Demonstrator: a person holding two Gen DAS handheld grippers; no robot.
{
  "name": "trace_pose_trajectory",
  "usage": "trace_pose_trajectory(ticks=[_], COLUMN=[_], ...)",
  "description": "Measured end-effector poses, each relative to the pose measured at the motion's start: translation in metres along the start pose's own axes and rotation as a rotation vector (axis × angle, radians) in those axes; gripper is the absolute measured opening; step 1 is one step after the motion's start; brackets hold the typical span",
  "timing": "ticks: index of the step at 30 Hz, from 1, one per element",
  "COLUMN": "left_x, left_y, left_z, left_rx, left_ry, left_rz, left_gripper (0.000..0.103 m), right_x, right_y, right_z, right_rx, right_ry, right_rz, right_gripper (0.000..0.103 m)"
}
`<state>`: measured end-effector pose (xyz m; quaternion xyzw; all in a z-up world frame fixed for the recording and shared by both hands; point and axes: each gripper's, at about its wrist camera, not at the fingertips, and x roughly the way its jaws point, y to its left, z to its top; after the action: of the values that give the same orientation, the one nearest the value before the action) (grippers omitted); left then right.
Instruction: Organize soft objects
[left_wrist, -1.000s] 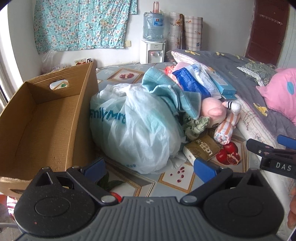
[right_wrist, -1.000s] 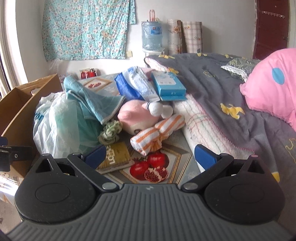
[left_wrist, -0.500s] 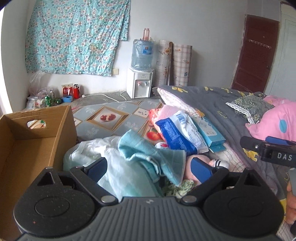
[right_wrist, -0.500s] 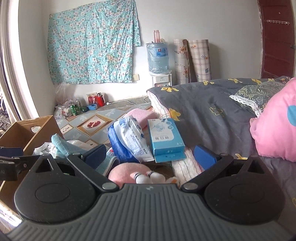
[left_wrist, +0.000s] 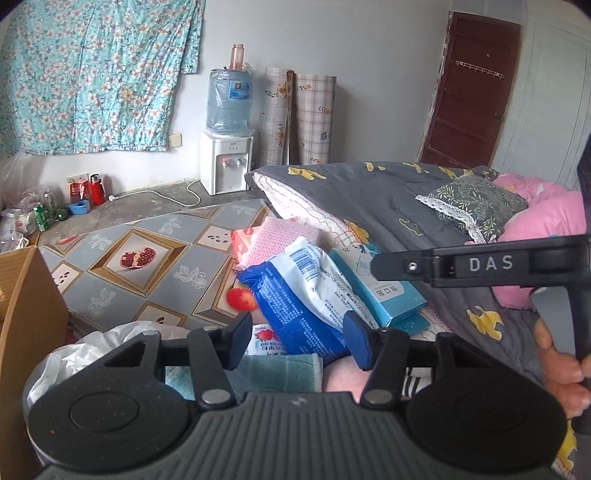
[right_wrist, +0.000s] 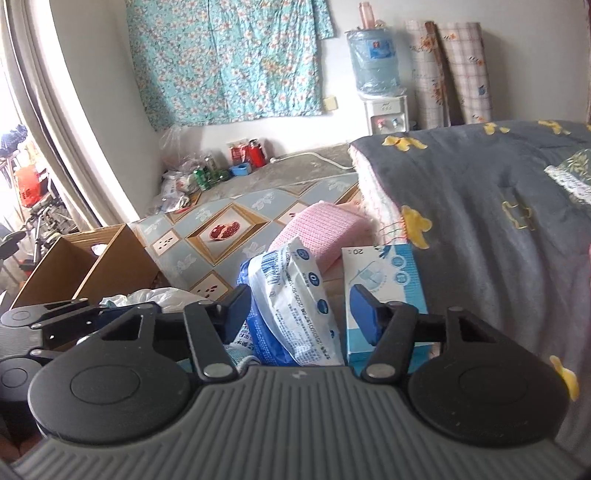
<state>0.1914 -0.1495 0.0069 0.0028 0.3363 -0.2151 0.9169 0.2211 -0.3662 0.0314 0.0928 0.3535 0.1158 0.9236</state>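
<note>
While both claws hang above pile, blue-white soft pack (right_wrist: 295, 314) lies straight ahead of right claw (right_wrist: 301, 306), long axis running away from it toward pink cushion (right_wrist: 321, 229). Right claw nearer; left claw (left_wrist: 297, 338) beside pack's near end. Both have just been closing, now half-closed, pinching nothing. Box (right_wrist: 384, 291) just right of pack, against bed (right_wrist: 498, 206). Cardboard box (right_wrist: 88, 262) well left of pack. Patterned floor mat (left_wrist: 147, 266), water dispenser (left_wrist: 227, 162) beyond.
</note>
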Motion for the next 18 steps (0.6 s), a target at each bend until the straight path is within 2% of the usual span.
trace_pose_trajectory(ticks=[6, 8, 10, 15, 18], left_x=[0.043, 0.055, 0.065, 0.080, 0.084], left_y=[0.008, 0.010, 0.010, 0.006, 0.004], left_z=[0.011, 0.013, 0.014, 0.015, 0.017], left_rx=[-0.076, -0.095, -0.109, -0.115, -0.118], left_ry=[0.088, 0.114, 0.135, 0.162, 0.169], left_rz=[-0.095, -0.109, -0.116, -0.133, -0.143], left_gripper=[0.054, 0.058, 0.067, 0.074, 0.080], right_x=[0.038, 0.051, 0.063, 0.089, 0.091], right_y=[-0.003, -0.006, -0.010, -0.021, -0.024], right_z=[0.015, 0.020, 0.023, 0.024, 0.024], right_rx=[-0.031, -0.025, -0.005, 0.066, 0.111], right_ry=[0.068, 0.096, 0.128, 0.221, 0.238], right_rz=[0.050, 0.064, 0.076, 0.144, 0.192], right_gripper=[0.051, 0.051, 0.051, 0.052, 0.053])
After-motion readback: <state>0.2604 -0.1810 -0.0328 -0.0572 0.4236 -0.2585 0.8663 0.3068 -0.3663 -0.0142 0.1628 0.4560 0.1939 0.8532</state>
